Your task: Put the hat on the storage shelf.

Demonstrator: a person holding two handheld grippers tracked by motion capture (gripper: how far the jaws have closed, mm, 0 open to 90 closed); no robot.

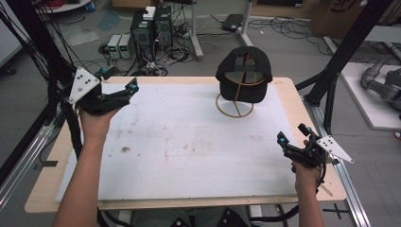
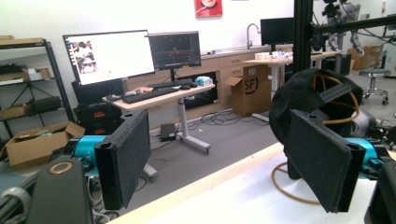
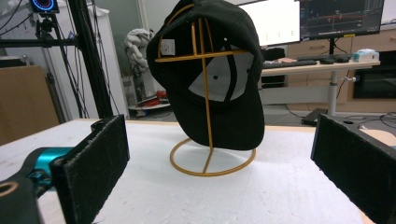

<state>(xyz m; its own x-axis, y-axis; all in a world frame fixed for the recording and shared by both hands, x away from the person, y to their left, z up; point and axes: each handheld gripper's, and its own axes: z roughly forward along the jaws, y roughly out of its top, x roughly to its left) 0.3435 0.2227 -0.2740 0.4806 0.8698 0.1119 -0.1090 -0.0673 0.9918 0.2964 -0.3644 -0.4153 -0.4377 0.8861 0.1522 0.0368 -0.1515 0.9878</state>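
Note:
A black baseball cap (image 1: pixel 251 91) hangs on a gold wire stand (image 1: pixel 226 112) at the back right of the white-covered table (image 1: pixel 189 146). My left gripper (image 1: pixel 120 81) is held above the table's back left corner, open and empty, pointing toward the cap (image 2: pixel 289 100). My right gripper (image 1: pixel 292 135) hovers near the table's right edge, also open with nothing between its jaws. In the right gripper view the cap (image 3: pixel 233 121) and the stand's ring base (image 3: pixel 210 174) sit straight ahead, between and beyond the two black jaws (image 3: pixel 223 163). The left gripper's jaws (image 2: pixel 222 158) stand wide apart.
The white sheet shows a few faint stains and a bare wooden border (image 1: pixel 309 118) on the right. Black frame posts (image 1: pixel 340 52) rise off the table's right side. Computers and cables (image 1: pixel 151 33) lie on the floor behind; desks with monitors (image 2: pixel 112 56) stand farther back.

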